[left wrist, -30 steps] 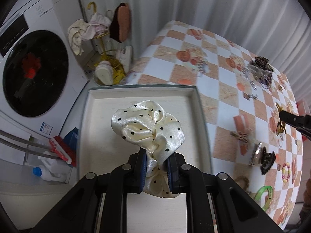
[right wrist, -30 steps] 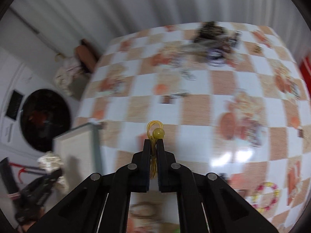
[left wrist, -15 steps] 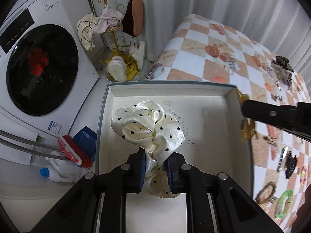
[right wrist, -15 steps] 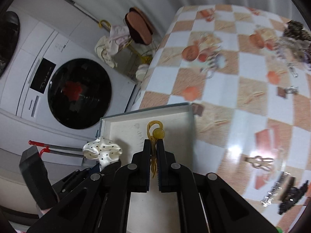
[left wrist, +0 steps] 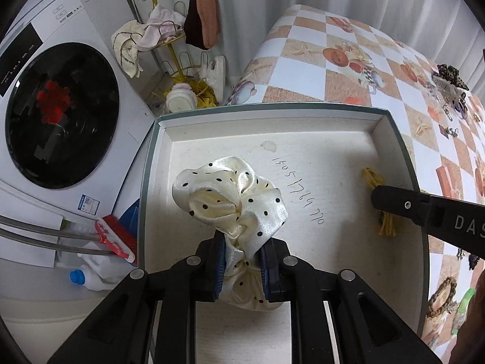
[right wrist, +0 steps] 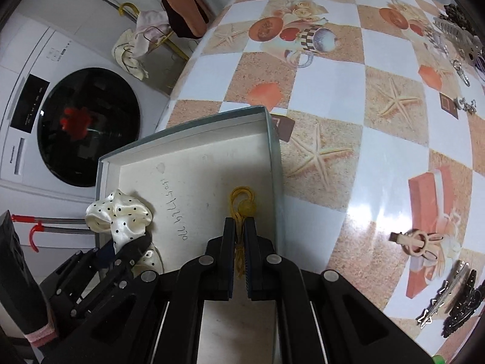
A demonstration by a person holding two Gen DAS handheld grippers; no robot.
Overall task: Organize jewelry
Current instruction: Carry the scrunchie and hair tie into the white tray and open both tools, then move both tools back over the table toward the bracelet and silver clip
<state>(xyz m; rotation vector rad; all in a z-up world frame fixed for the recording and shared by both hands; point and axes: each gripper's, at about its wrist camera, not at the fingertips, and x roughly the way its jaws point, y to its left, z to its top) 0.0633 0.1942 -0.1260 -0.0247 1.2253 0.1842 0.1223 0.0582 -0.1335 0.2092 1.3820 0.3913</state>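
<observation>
My left gripper [left wrist: 241, 244] is shut on a cream satin scrunchie with black dots [left wrist: 230, 194], held over the left part of a shallow white box [left wrist: 272, 107]. My right gripper [right wrist: 239, 223] is shut on a yellow cord hair tie with a bead [right wrist: 242, 201], held over the right part of the same box [right wrist: 188, 124]. The right gripper also shows in the left wrist view [left wrist: 376, 194], with the yellow tie [left wrist: 371, 176] at its tip. The left gripper and scrunchie [right wrist: 119, 215] show at the left of the right wrist view.
The box sits at the edge of a checkered table [right wrist: 348, 115]. Several hair clips and bracelets lie on the table at the right [right wrist: 454, 303] and far back [left wrist: 450, 85]. A washing machine [left wrist: 57, 112] and a rack of slippers [left wrist: 188, 48] stand beyond the table.
Both grippers have moved over the box. The right gripper with the yellow tie came from above the table to inside the box's right side. The scrunchie stays gripped.
</observation>
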